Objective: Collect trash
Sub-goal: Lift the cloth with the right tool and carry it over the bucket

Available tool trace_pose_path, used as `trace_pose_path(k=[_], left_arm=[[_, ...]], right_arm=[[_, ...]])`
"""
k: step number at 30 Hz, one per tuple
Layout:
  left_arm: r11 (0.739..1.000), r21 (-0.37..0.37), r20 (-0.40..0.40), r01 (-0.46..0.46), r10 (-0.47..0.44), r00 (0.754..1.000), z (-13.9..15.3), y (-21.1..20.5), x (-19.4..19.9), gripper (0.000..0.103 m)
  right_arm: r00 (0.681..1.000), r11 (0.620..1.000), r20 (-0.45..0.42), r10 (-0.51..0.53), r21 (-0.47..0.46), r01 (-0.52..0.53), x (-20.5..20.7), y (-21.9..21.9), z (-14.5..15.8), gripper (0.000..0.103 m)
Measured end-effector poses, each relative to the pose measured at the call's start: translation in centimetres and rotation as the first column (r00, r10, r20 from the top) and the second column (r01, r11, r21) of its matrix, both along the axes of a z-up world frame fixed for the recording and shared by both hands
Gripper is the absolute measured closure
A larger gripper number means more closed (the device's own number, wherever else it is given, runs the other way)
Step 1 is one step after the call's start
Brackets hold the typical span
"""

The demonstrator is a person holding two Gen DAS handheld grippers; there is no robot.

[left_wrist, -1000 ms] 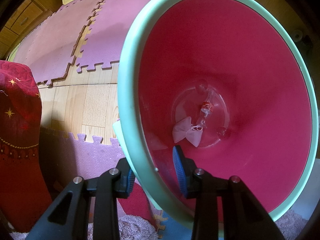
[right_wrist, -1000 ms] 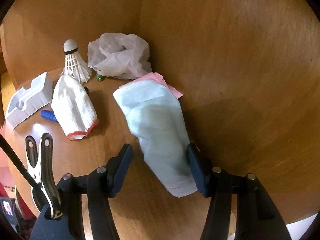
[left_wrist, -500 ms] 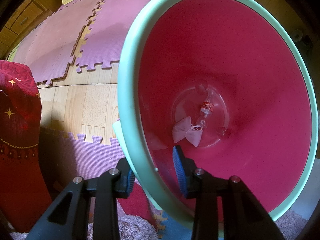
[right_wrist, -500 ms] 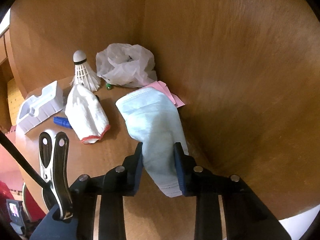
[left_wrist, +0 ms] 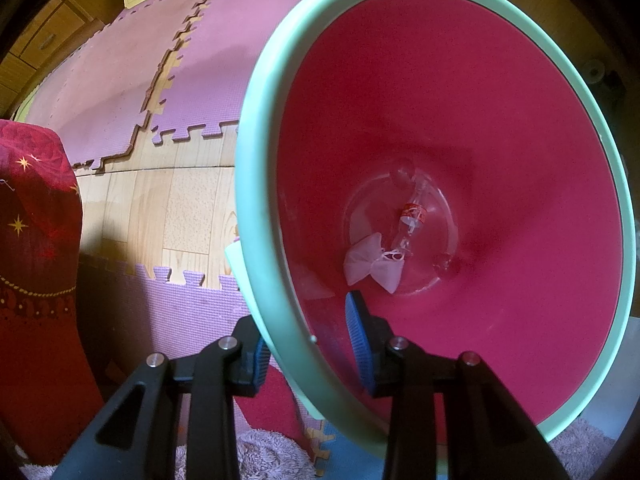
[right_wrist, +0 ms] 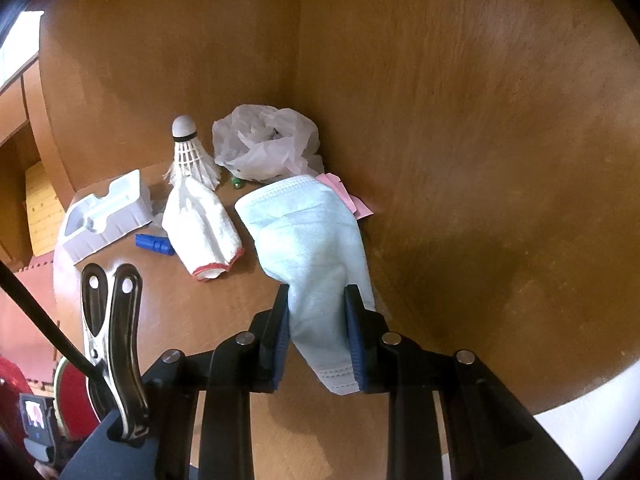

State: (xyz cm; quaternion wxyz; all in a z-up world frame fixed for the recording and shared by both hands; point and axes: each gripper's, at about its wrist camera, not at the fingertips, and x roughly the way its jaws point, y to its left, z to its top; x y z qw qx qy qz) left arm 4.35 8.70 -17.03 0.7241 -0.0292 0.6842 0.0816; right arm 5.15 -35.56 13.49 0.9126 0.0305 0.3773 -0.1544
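In the left wrist view my left gripper [left_wrist: 308,332] is shut on the mint-green rim [left_wrist: 256,216] of a red trash bin, one finger outside and one inside. At the bin's bottom lie a clear plastic bottle [left_wrist: 412,220] and a white face mask [left_wrist: 372,264]. In the right wrist view my right gripper [right_wrist: 316,320] is shut on a light-blue face mask [right_wrist: 312,236], lifted off the brown wooden surface [right_wrist: 208,320]. Behind it sit a crumpled plastic bag [right_wrist: 264,144], a shuttlecock [right_wrist: 190,152], a white glove [right_wrist: 202,228] and pink paper [right_wrist: 344,196].
A white plastic tray [right_wrist: 106,212] and a blue cap [right_wrist: 154,244] lie at left; a metal clip [right_wrist: 112,344] is at the near left. Curved wooden walls [right_wrist: 480,140] enclose the surface behind and right. Purple foam mats [left_wrist: 120,80] and a red cloth [left_wrist: 36,260] flank the bin.
My right gripper has closed on the blue mask and pulled it up and back from the surface. The left gripper and the bin have not moved.
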Motion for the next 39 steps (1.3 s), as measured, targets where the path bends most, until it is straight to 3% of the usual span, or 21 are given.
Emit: trace_pose_path(k=[13, 39], left_arm=[[1.0, -0.002, 0.0, 0.0, 0.0, 1.0, -0.1, -0.2, -0.1, 0.067], [1.0, -0.008, -0.002, -0.001, 0.0, 1.0, 0.1, -0.2, -0.3, 0.067]], right_arm=[[0.998, 0.997, 0.047, 0.034, 0.063, -0.037, -1.3, 1.9, 0.8, 0.077], [0.981, 0.978, 0.083, 0.178, 0.098, -0.186, -2.1, 7.9, 1.4, 0.077]])
